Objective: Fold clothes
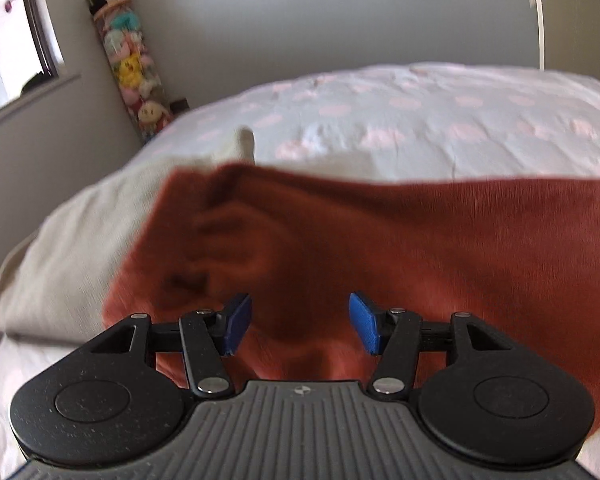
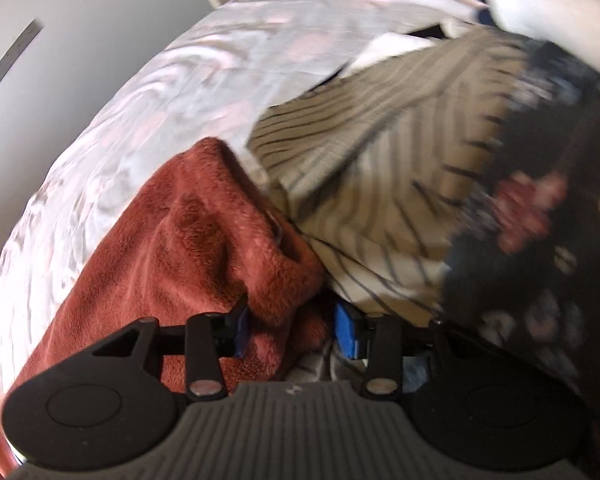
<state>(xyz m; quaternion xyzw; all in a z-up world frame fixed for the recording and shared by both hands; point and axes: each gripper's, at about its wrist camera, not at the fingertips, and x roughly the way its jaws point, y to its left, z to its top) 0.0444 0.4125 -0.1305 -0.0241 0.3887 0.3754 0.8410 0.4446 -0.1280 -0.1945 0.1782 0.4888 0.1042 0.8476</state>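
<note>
Fleece, one rust-red plush garment (image 1: 400, 248), lies on the pink-spotted white bedsheet (image 1: 420, 120), its long axis running across the left wrist view. Left gripper (image 1: 300, 326) hovers above it, jaws apart and empty. Right gripper (image 2: 290, 334) stands parted around a fleece fold, grip uncertain. Beside: one cream folded cloth (image 1: 80, 240), one beige striped garment (image 2: 380, 152), one dark floral garment (image 2: 540, 240).

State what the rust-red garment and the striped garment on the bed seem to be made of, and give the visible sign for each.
Rust-red garment: looks like fleece or plush, matt, with a fuzzy raised pile catching the light along its folds.
Striped garment: seems a flat, smoother fabric, beige with thin dark stripes and no pile visible; motion blur leaves woven or knitted open.
</note>
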